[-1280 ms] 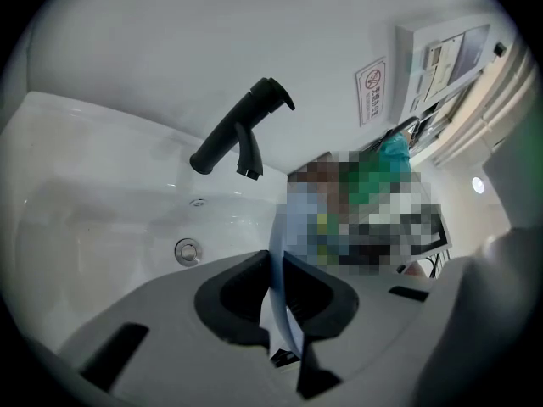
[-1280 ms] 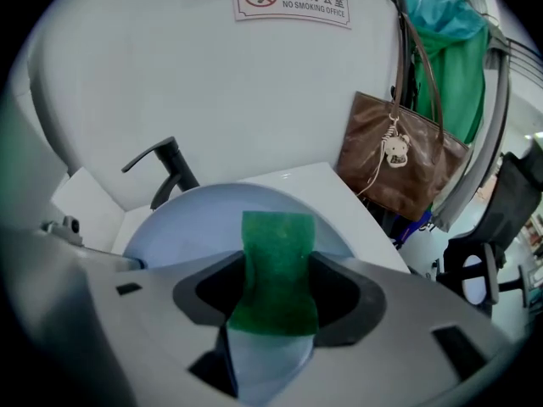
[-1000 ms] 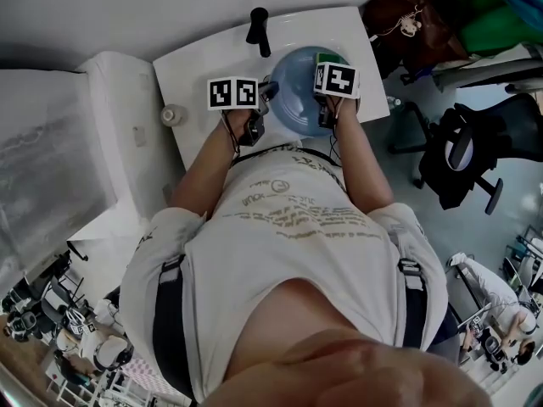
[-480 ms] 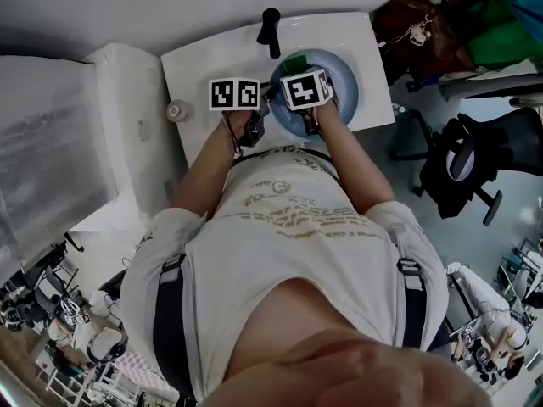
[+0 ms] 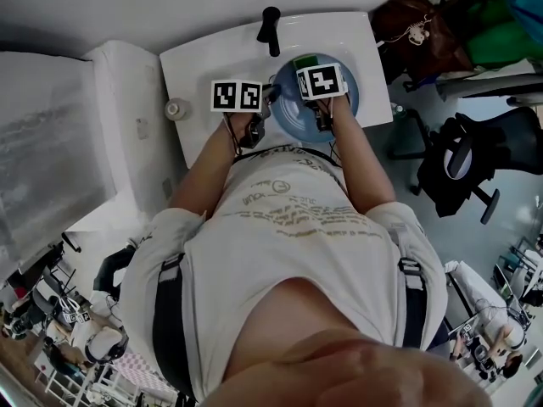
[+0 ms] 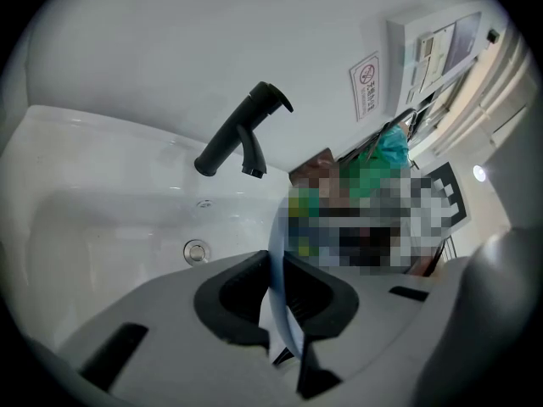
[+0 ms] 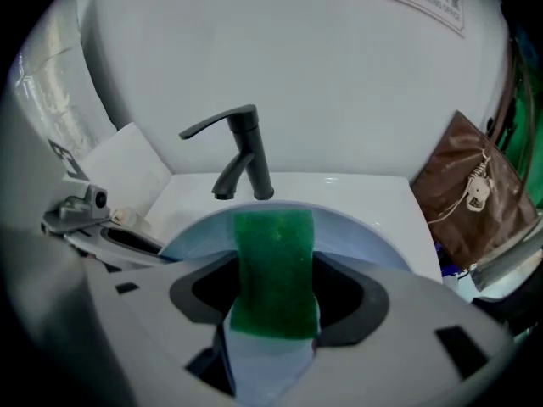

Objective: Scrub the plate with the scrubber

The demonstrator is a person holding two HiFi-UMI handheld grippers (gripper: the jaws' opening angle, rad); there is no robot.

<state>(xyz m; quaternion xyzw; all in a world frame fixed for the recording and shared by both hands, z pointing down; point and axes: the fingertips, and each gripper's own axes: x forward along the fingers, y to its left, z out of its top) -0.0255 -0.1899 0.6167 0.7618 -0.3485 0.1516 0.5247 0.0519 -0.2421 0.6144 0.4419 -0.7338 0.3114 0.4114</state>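
2 grippers at the sink: 1 holds the plate, 1 the scrubber.

The left gripper point(image 6: 278, 299) is clenched on the thin rim of the light blue plate point(image 7: 361, 237), which shows edge-on between its 2 jaws, over the white sink point(image 5: 208, 58) and in front of the black faucet point(image 6: 242, 134). The right gripper point(image 7: 273, 299) grasps the green scrubber point(image 7: 273, 261), whose free end lies against the plate's face. In the head view the plate is a blue disc over the basin, with the left gripper at its left edge and the right one above its upper right part. A brown bag point(image 7: 471, 189) stands right of the sink.
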